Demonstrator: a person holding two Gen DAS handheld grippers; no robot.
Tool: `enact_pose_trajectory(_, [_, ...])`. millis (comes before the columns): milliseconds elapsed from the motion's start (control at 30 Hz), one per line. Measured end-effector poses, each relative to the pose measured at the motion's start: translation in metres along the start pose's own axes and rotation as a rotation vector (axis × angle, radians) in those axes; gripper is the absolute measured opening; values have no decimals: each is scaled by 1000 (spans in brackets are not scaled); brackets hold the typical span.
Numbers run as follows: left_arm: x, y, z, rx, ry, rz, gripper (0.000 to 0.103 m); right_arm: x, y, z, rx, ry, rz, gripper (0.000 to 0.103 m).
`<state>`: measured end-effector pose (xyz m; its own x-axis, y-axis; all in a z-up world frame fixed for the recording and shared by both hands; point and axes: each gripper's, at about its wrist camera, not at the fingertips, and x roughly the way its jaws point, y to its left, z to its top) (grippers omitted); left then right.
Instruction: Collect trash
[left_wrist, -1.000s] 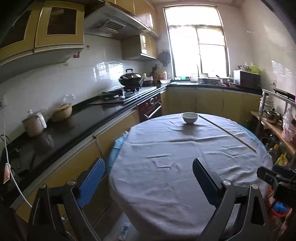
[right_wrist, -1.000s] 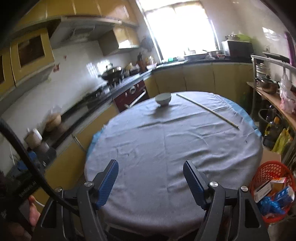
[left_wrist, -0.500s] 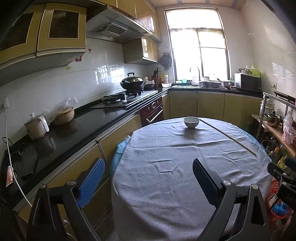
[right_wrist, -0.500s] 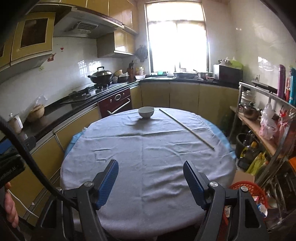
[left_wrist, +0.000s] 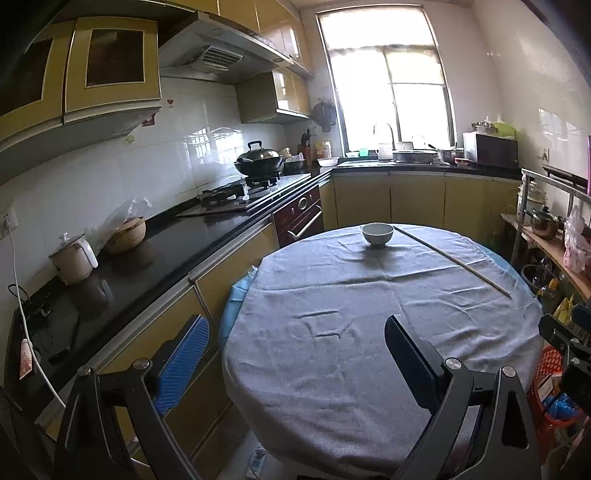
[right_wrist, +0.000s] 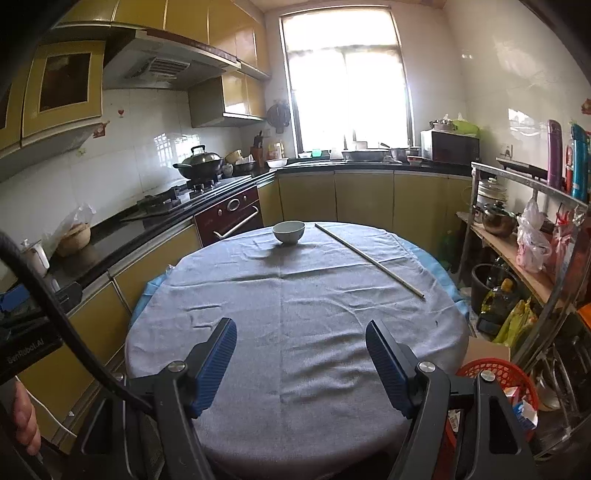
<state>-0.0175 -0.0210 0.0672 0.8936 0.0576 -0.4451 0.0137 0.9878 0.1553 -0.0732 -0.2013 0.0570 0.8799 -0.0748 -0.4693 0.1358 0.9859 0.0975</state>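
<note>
Right wrist view alone shows hand (right_wrist: 26, 421) at lower left edge, thermos flasks (right_wrist: 567, 155) on rack. Red basket (right_wrist: 495, 373) with trash beside table's near right edge. Left gripper (left_wrist: 295, 347), right gripper (right_wrist: 301, 350): jaws apart, empty. Grey-clothed round table (right_wrist: 295, 302): bowl (right_wrist: 288, 232), stick (right_wrist: 369, 259) at far edge. Yellow-cabinet kitchen.

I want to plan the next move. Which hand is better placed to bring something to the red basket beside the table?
Probably the right. The red basket sits just beside the right gripper, whose jaws are open and empty. The left gripper is also open, but on the counter side of the table.
</note>
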Motion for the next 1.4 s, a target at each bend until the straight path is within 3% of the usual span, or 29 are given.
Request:
enact_pose_trajectory(467, [-11, -15, 6, 44, 5, -2, 96, 4, -16, -8, 62, 31, 48, 76])
enact_pose_trajectory(1400, [-17, -13, 11, 48, -2, 7, 96, 4, -7, -12, 53, 40, 85, 76])
